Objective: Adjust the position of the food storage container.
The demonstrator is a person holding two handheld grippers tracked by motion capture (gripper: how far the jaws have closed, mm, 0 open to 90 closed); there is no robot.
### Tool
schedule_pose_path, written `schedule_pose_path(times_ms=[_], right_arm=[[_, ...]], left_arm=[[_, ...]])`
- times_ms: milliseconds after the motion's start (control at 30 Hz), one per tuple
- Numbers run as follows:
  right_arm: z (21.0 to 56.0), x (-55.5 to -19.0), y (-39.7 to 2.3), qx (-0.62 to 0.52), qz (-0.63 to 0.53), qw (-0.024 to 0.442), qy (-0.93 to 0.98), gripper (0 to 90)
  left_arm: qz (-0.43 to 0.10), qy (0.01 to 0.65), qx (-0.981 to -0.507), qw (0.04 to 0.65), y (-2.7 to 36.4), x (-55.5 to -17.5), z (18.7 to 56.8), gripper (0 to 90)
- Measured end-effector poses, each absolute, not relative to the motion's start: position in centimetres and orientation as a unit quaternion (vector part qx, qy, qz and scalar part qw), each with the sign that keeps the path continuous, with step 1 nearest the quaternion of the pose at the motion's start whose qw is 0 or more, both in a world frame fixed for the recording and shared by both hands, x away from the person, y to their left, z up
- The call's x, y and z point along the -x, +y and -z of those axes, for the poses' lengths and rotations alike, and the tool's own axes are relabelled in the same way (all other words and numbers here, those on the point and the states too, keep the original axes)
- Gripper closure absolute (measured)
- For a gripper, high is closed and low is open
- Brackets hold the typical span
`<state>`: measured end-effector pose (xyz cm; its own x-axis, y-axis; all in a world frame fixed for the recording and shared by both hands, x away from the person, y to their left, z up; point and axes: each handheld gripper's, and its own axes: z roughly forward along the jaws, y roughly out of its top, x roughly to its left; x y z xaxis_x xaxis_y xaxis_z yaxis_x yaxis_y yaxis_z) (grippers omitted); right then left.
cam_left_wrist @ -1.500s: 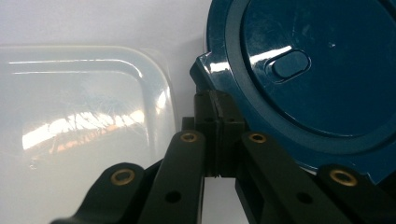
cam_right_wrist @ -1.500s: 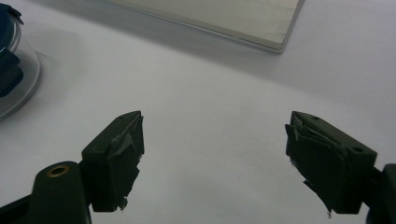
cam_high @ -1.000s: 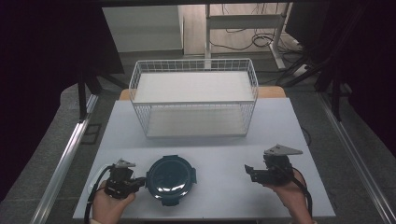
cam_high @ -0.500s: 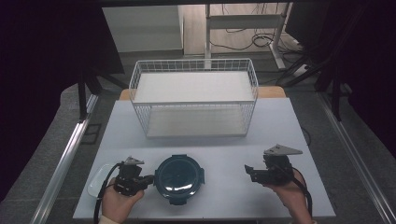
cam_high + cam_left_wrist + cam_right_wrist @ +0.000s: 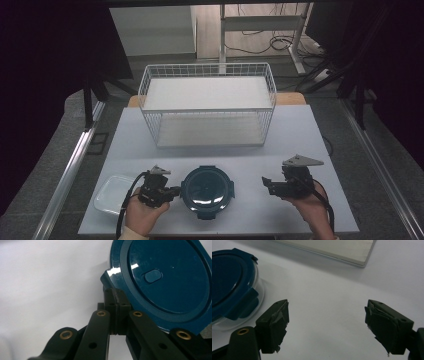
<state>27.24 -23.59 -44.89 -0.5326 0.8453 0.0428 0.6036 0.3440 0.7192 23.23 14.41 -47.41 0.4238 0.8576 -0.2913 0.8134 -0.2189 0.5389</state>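
Left gripper (image 5: pixel 172 190), jaws pressed together, touches the lid's (image 5: pixel 207 188) nine-o'clock clasp (image 5: pixel 110 280); next, lift it. Right gripper (image 5: pixel 266 183) waits, spread.

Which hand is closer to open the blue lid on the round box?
Left. The left gripper, jaws shut, sits right at a lid clip of the round container. The right gripper waits open, apart from it.

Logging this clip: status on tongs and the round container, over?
Left tongs shut, tips at a lid latch of the container. Right tongs open, apart from it, holding nothing. Lid on. Basket beyond, nothing in the way.
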Motion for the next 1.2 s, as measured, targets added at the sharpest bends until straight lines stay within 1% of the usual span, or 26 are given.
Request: schedule_pose_path(times_ms=[400,667,1200], right_arm=[[45.0,-27.3,-23.5,-0.451,-0.351,0.17,0.803,19.1],[45.1,-27.3,-23.6,-0.453,-0.351,0.17,0.802,19.1],[45.0,-27.4,-23.9,-0.455,-0.352,0.172,0.799,19.1]], left_arm=[[-0.021,0.51,-0.793,0.333,11.6,-23.9,47.1,89.8],[-0.019,0.507,-0.793,0.338,10.8,-24.2,47.2,89.8],[0.004,0.491,-0.795,0.357,9.7,-24.3,47.4,89.7]])
